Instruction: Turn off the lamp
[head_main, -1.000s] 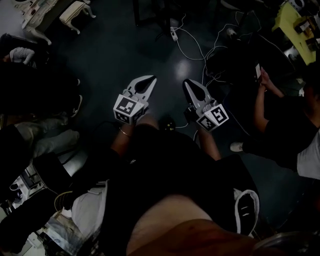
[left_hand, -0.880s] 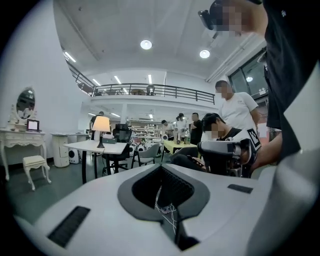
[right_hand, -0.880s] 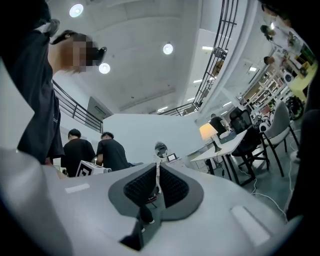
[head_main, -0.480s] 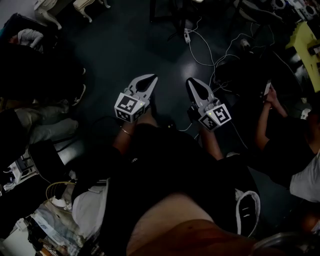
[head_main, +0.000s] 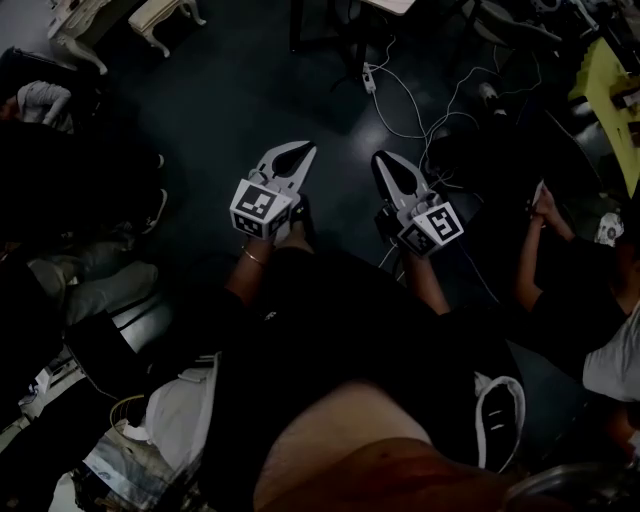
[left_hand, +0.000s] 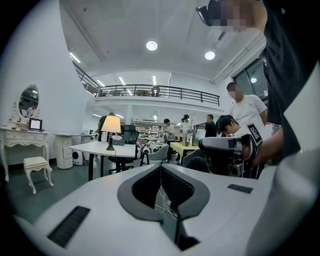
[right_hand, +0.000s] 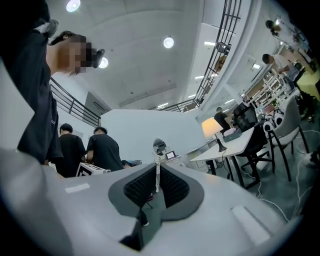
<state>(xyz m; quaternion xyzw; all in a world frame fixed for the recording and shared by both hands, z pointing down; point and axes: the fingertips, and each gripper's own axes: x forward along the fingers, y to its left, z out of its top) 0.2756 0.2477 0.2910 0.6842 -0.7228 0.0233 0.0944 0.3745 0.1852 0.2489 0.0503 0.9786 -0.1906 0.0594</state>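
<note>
The lamp has a glowing cream shade and a dark base. It stands lit on a white table far ahead in the left gripper view. In the right gripper view the same lamp sits on the table to the right. My left gripper is shut with nothing between its jaws, well short of the lamp. My right gripper is also shut and empty. In the head view the left gripper and right gripper are held side by side over the dark floor.
White cables and a power strip trail over the floor ahead. A seated person is close on the right, and other people stand behind. A white vanity with a mirror and a stool stand at the left. Black chairs ring the lamp table.
Both grippers have moved forward together across the floor, and the view has shifted with them. Their jaws stay shut.
</note>
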